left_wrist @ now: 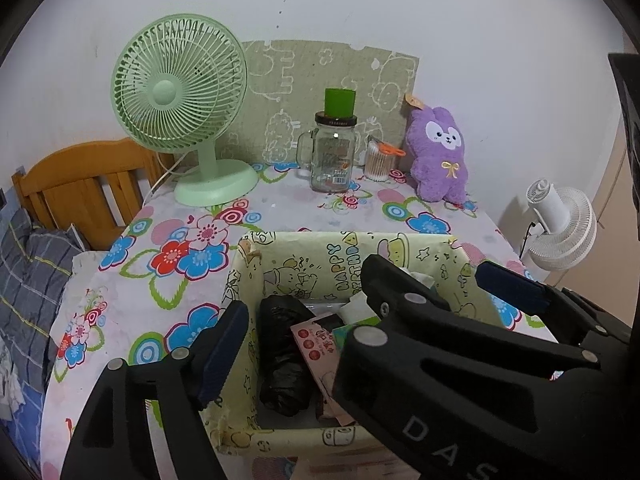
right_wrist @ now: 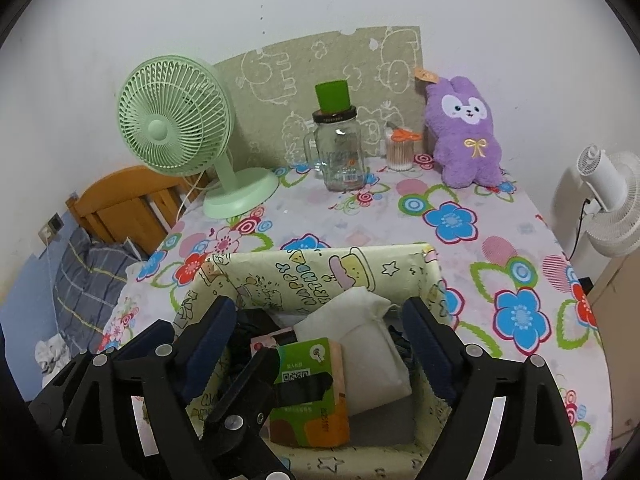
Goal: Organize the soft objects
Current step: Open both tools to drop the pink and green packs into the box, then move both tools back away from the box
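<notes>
Over the paper-wrapped box (right_wrist: 434, 276) on the flowered tablecloth (right_wrist: 520, 248) I hold both grippers, spread and pinching nothing. My left gripper (left_wrist: 308, 320) hangs above the black bag roll (left_wrist: 282, 360); my right gripper (right_wrist: 320, 340) straddles the green tissue pack (right_wrist: 308, 392) and white pouch (right_wrist: 360, 352), all inside the box. The purple plush rabbit (right_wrist: 464, 132) sits apart by the wall; I judge it next, lifting clear first, pinching its middle gently. The box's inner wall reads "HAPPY BIRTHDAY"; my right gripper's arm shows "DAS".
</notes>
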The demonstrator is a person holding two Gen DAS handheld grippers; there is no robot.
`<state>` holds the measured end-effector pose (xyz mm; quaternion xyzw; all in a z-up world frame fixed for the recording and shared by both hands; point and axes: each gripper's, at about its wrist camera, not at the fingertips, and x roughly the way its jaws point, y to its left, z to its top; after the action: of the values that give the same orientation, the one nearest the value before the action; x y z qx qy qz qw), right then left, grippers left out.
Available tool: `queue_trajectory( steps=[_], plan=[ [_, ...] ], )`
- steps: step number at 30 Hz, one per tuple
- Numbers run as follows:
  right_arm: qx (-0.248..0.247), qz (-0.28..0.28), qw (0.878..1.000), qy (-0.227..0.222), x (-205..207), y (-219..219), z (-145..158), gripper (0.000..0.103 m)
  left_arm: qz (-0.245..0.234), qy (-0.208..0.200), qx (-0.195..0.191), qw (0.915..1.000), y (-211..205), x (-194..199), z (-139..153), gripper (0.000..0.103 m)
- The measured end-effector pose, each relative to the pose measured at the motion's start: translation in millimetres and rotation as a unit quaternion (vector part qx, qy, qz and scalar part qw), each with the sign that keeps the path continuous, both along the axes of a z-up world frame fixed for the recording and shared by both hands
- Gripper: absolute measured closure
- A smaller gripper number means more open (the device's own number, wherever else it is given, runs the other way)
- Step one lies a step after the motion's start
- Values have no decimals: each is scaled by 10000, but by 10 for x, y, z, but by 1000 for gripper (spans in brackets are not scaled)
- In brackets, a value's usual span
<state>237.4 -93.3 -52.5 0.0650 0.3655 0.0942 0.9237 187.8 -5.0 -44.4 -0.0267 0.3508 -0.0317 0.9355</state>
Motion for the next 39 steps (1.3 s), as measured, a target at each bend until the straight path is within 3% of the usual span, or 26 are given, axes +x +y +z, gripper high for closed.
queue_trajectory(
  steps=[25,39],
  plan=[
    [-266,-258,9977,-572,-701,-186,510,1,-48,-529,217,9984,-155,-581,426,2],
    [-449,-342,9952,-796,-1092,-232,681,0,-155,-787,282,9964,-208,-914,560,0]
  ],
)
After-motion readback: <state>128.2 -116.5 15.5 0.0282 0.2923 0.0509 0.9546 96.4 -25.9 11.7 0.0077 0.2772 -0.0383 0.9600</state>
